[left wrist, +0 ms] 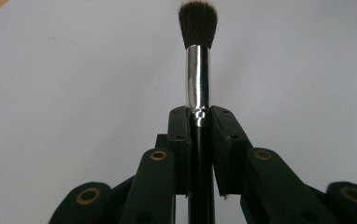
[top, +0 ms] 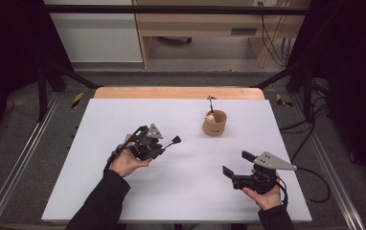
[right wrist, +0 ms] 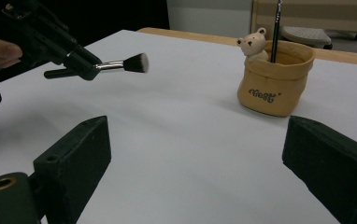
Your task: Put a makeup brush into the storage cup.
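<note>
1. Holding a makeup brush [left wrist: 198, 56] by its black handle just below the silver ferrule, the left gripper [top: 158, 143] sits left of centre in the high view; its fingers [left wrist: 179, 135] are clenched on the handle, bristles pointing right toward the holder.
2. Judging by that, the pickup is done; carrying the brush across and dropping it into the tan holder [top: 214, 123], upper centre of the frame, is left.
3. The holder stands well apart from the brush on the white tabletop [top: 181, 191]. It already carries a thin dark stick [right wrist: 276, 30] and a small bear figure [right wrist: 253, 44] at its rim, which narrow the opening.
4. The right gripper [top: 238, 164], lower right, hangs with fingers [right wrist: 74, 154] spread wide and released, grasping nothing, clear of the path.
</note>
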The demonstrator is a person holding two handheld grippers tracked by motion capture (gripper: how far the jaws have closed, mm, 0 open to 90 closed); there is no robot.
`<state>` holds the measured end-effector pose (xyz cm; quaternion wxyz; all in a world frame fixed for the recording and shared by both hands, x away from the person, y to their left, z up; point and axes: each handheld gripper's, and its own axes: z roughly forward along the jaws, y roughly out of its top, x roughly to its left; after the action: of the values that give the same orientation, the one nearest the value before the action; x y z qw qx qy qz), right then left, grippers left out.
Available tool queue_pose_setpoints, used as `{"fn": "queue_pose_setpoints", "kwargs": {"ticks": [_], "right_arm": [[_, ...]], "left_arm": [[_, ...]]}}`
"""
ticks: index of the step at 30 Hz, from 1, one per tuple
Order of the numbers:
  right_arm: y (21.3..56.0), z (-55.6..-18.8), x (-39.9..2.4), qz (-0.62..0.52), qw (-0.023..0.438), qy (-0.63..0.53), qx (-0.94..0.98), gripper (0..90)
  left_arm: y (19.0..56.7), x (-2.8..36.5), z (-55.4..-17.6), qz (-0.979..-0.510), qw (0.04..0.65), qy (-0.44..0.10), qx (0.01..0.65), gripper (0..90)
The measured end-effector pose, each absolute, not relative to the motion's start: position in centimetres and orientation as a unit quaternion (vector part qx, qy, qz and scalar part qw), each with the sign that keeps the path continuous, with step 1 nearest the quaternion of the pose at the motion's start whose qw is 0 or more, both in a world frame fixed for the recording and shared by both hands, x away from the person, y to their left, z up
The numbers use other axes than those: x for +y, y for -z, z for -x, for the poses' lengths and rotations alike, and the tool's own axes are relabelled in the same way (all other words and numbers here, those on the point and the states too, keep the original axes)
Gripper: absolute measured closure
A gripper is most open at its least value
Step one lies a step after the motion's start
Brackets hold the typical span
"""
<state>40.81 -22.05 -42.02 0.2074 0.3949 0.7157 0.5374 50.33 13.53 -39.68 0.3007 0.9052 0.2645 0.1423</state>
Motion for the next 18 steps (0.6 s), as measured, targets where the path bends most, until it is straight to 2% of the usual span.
{"fn": "queue_pose_setpoints", "kwargs": {"ticks": [18], "right_arm": [[40.5,-42.0,-19.7,-0.389,0.188,-0.558,0.708,9.6]], "left_arm": [[39.0,14.4,-47.2,-0.873,0.348,-0.168,0.297,78.5]]}}
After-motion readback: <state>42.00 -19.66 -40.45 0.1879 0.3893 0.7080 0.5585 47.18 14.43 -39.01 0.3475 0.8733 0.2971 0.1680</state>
